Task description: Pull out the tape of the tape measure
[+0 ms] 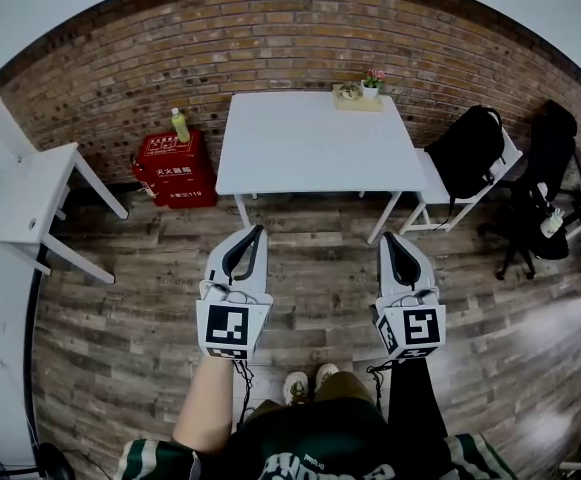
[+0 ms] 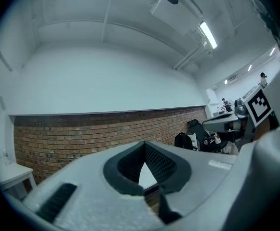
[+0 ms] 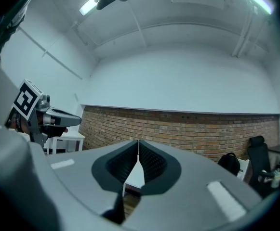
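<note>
In the head view my left gripper and right gripper are held side by side over the wooden floor, short of the white table. Both point level toward it with jaws shut and nothing between them. The left gripper view shows its pads meeting at the left gripper's tip, and the right gripper view shows the same at the right gripper's tip. On the table's far right corner lies a wooden board with a small round object and a flower pot. No tape measure can be told for certain.
A red box with a green bottle stands left of the table by the brick wall. A white side table is further left. A chair with a black backpack and a black office chair stand to the right.
</note>
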Demonstrator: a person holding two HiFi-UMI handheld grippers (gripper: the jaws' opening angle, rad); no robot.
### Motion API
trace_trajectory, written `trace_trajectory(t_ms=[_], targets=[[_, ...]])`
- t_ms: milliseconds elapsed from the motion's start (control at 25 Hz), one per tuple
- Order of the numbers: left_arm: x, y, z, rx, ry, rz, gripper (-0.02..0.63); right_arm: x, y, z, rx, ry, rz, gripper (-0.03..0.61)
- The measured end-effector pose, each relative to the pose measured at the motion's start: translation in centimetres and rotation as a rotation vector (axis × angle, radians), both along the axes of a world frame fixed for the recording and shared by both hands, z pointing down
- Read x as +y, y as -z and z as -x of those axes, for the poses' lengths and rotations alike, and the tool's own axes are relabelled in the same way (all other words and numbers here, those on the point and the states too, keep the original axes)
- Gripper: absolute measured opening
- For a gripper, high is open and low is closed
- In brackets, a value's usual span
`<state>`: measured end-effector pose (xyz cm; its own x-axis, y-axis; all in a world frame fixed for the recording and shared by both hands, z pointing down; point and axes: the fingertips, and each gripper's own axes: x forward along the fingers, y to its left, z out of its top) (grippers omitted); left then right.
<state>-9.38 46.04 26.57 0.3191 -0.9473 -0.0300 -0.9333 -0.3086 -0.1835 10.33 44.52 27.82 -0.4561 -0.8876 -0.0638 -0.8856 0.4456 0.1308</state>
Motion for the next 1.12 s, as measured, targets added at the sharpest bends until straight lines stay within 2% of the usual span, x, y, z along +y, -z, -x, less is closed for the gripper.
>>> trace_trajectory(t_ms=[80,360,560,960,1120], targets=[[-0.1,-0.2,0.1,0.002,-0.004,0.002,0.008,-0.1,-0.2,0.2,0.002,0.007,0.006,0.081],[-2.0,-0.4,0.0,0.011,-0.007,0.008,0.008,-2.1,-0.3,0.2,-0.005,0.008,0.004,0.086],[-5.1,-1.0,-0.6,-0.005,-0.013,0.015,0.008,-5.4,-0.8,0.1,-0.017,0.019,0.008,0.086],[-16.2,-1.5,-2.2,-0.013,-0.010,0.026,0.008,-17.3,-1.5,-1.1,-0.043,0.039,0.020,0.091],[-21.3,-1.5,-2.0,0.019,0.016,0.007,0.008,-23.1,-2.1,-0.8,-0.044,0.063,0.030,0.091]])
